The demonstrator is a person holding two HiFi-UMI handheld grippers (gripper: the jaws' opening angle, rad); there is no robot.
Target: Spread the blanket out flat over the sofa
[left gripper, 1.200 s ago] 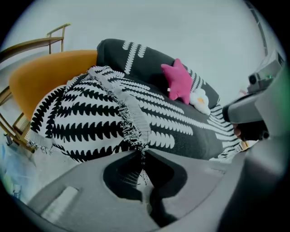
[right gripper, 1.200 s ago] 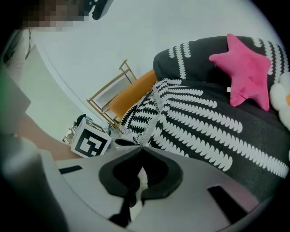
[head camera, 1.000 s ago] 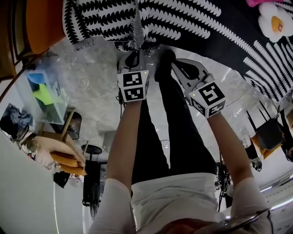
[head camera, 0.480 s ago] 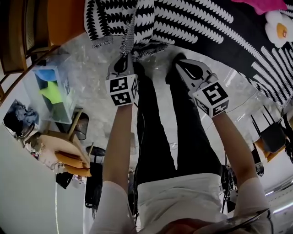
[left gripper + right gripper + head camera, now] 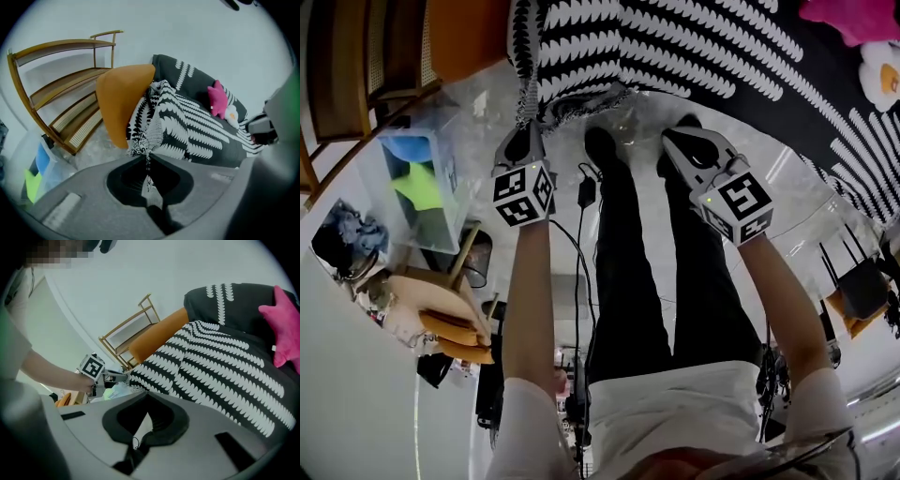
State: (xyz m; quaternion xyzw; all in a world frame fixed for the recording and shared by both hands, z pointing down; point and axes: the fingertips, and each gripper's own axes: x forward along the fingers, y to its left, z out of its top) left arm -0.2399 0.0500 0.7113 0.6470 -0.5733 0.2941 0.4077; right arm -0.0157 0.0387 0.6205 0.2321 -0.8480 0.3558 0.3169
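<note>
Shifted leftward, left tongs point(image 5: 148, 157) stay clamped on the blanket point(image 5: 187, 126) edge; right tongs point(image 5: 147, 393) closed, empty, near it.

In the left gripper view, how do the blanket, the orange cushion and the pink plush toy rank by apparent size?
1. blanket
2. orange cushion
3. pink plush toy, farther away, so true size unsure

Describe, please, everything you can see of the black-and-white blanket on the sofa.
The blanket is soft fabric, black with rows of white leaf shapes and a fringed edge. It lies draped over the sofa, bunched at one corner beside its orange padded arm. That corner is pinched in the shut left gripper. A pink plush toy rests on it.
</note>
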